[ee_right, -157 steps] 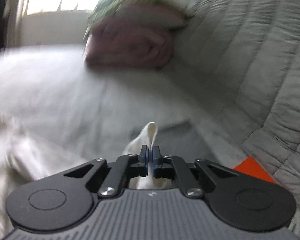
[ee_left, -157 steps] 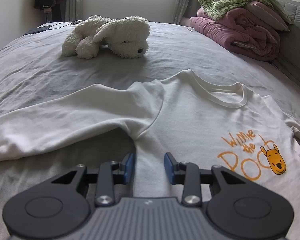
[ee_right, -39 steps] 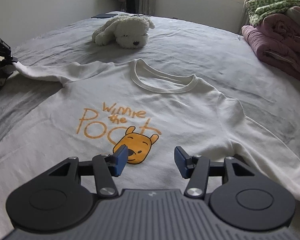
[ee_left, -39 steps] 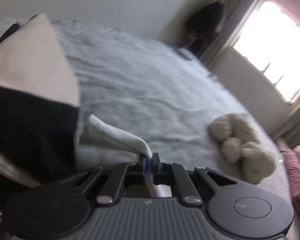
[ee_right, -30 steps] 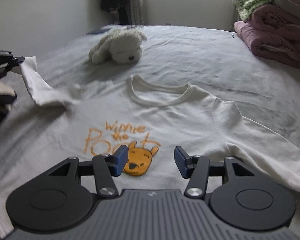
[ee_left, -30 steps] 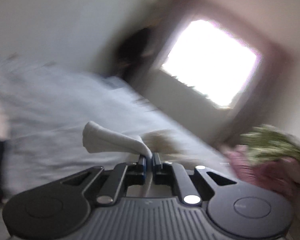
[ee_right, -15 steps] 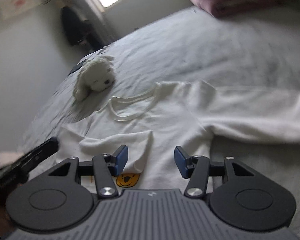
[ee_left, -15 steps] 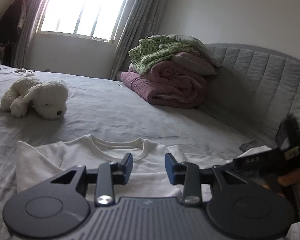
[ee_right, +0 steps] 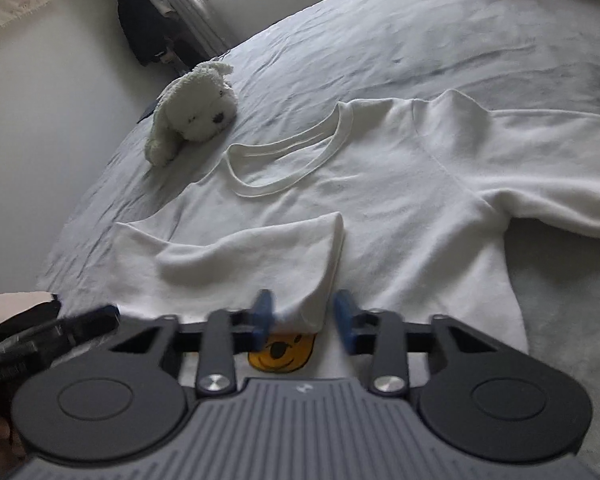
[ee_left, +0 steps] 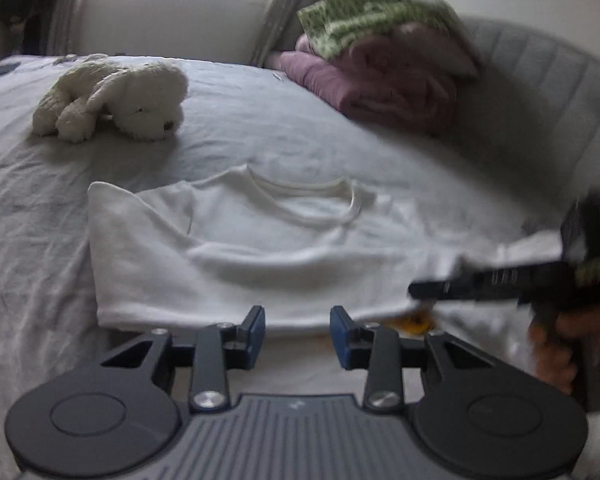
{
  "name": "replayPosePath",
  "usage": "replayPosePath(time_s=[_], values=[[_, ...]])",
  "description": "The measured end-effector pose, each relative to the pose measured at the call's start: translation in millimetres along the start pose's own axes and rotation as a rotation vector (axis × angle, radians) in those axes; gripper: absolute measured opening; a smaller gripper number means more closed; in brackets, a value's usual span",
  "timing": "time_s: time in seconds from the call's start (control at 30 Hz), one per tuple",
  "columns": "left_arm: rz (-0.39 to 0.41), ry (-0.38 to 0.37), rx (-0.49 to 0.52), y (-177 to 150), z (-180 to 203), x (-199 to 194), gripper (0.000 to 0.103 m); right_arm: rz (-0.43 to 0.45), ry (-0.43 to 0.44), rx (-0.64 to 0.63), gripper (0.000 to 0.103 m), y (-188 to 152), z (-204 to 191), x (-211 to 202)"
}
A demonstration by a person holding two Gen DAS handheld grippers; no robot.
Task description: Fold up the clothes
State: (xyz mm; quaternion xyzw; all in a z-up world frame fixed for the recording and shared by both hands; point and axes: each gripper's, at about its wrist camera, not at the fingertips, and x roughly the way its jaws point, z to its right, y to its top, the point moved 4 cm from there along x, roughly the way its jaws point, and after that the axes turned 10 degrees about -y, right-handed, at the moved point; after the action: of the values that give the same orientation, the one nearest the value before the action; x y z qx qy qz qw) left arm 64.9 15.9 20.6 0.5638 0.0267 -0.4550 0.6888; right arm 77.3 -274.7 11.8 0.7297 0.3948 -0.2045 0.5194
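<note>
A white sweatshirt (ee_left: 260, 240) lies face up on the grey bed (ee_left: 40, 240). One sleeve (ee_right: 252, 252) is folded across its chest above the yellow bear print (ee_right: 282, 352). The other sleeve (ee_right: 560, 168) stretches out to the right. My right gripper (ee_right: 304, 316) is low over the shirt. Its jaws are closing, with the folded sleeve's cuff between them, and the pads do not press it. It also shows in the left wrist view as the right gripper (ee_left: 420, 291), held by a hand. My left gripper (ee_left: 298, 334) is open and empty, just short of the folded edge.
A white plush dog (ee_left: 116, 96) lies beyond the collar. Folded pink and green blankets (ee_left: 380, 60) are stacked against the padded headboard (ee_left: 540, 100). Dark clothes (ee_right: 144, 28) hang by the window. My left gripper (ee_right: 100, 316) shows blurred at the right wrist view's lower left.
My left gripper carried the sleeve over the chest, let it go and opened. My right gripper dropped toward the cuff, and its jaws have narrowed around it.
</note>
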Motion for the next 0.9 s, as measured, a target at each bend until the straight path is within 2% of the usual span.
replayPosePath(time_s=[0.03,0.07,0.17,0.3,0.4,0.53,0.73,0.83,0.9], values=[[-0.011,-0.005,0.005,-1,0,1,0.037,0.016,-0.007,-0.008,0.01,2,-1,-2],[-0.021,-0.01,0.011,-3,-1,2,0.037,0.031,-0.013,-0.016,0.005,4,-1,-3],[-0.028,-0.008,0.03,-3,0,2,0.04,0.141,-0.004,-0.031,0.005,26,-2,-23],[-0.024,0.021,0.086,0,3,9,0.042,0.312,-0.061,-0.034,0.005,63,11,-62],[-0.025,0.063,0.154,2,5,21,0.042,0.345,-0.057,0.007,0.003,78,33,-78],[-0.029,0.093,0.147,7,1,35,0.042,0.369,-0.053,0.064,0.003,92,59,-91],[-0.021,0.15,0.153,9,-7,45,0.042,0.345,-0.079,0.101,0.003,94,70,-77],[-0.002,0.171,0.139,12,-12,45,0.042,0.359,-0.076,0.1,0.003,97,69,-81],[0.005,0.174,0.14,12,-12,44,0.042,0.405,-0.072,0.085,0.003,101,66,-92]])
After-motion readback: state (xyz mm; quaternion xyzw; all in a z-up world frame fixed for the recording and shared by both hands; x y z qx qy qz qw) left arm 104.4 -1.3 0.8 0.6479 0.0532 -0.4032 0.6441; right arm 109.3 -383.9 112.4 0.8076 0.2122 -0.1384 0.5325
